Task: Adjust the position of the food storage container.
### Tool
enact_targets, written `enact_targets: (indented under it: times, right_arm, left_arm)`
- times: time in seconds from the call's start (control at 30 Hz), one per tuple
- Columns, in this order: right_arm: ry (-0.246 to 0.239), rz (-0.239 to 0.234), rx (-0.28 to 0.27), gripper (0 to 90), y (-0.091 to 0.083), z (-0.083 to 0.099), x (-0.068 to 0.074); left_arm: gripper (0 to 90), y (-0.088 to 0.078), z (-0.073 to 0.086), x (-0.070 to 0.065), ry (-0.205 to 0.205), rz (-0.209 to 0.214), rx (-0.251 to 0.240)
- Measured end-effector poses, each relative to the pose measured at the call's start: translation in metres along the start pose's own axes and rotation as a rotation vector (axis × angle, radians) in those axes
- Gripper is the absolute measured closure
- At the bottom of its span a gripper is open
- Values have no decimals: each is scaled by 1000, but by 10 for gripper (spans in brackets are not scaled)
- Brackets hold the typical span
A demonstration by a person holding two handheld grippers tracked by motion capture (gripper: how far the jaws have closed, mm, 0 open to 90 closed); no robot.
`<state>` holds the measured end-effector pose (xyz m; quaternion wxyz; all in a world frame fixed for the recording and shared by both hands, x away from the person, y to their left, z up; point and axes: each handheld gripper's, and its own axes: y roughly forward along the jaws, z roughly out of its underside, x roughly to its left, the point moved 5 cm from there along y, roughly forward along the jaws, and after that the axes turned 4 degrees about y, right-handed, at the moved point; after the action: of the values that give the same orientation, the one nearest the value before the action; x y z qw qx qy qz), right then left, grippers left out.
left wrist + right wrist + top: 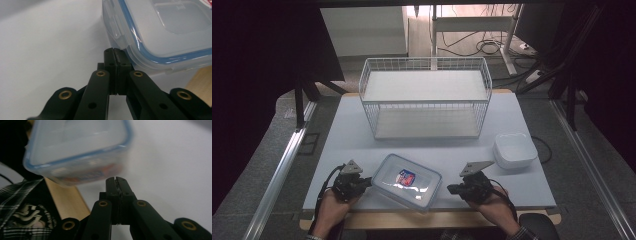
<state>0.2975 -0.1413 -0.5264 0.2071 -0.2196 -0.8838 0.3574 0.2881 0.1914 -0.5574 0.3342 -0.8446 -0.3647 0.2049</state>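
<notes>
Both our grippers sit at the near edge of the table (352, 115), one on each side of the box (407, 181). Our left gripper (366, 182) has its jaws pressed together with nothing between them, their tips right against the box's near-left corner, just beside a side latch (115, 23). Our right gripper (453, 189) also has its jaws together and empty, pointing at the box's right end with a small gap left between them.

We judge this as the bracing step: closed jaws set at both ends of the box, ready to steady or nudge it, not to lift it. With jaws shut, neither gripper can take hold, so the next move calls for either bringing the right tips into contact and pushing from both ends, or parting one pair of jaws to catch a latch or the rim.

Our box is a clear, rectangular plastic container with rounded corners, its lid (172, 17) on and edged with a blue seal (75, 157). A red and blue label shows through the top. It lies flat, turned at an angle, at the table's near middle, its near corner reaching the edge. Farther off stand a wire basket (426, 97) and, at the right, a white bowl (514, 150).
</notes>
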Motion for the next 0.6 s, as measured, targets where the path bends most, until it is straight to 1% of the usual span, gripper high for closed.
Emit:
enact_targets:
  times: [0.03,0.1,0.13,0.17,0.2,0.23,0.27,0.3,0.33,0.37,0.43,0.47,0.53,0.6]
  right_arm:
    - [-2,-23,8,889,4,0,6]
    - [-5,-29,10,889,6,0,8]
    - [-13,-9,26,886,7,1,8]
    - [-14,20,28,886,6,2,4]
    - [11,20,22,886,5,2,1]
    - [19,36,18,887,3,2,-4]
    - [19,36,18,887,3,2,-4]
    - [30,70,12,890,0,1,-12]
    - [30,70,12,890,0,1,-12]
    - [40,85,11,891,-1,0,-19]
    - [46,114,5,892,-2,-1,-25]
    - [46,114,5,892,-2,-1,-25]
    - [58,155,2,892,-3,-2,-34]
    - [77,183,-6,892,-4,-4,-42]
  left_arm:
    - [899,2,-3,-5,5,14,0]
    - [899,3,-5,-7,11,18,-2]
    - [899,5,-6,-10,16,14,0]
    - [899,7,-9,-12,9,18,0]
    - [899,7,-9,-12,9,18,0]
    - [899,9,-10,-15,-15,51,-5]
    - [899,9,-10,-15,-15,51,-5]
    - [899,14,-13,-18,-20,54,1]
    - [899,14,-13,-18,-20,54,1]
    - [899,16,-16,-20,-15,45,1]
    - [899,22,-21,-24,-13,50,0]
    - [899,22,-21,-24,-13,50,0]
    - [899,25,-25,-28,-5,60,2]
    - [899,29,-29,-31,2,59,1]
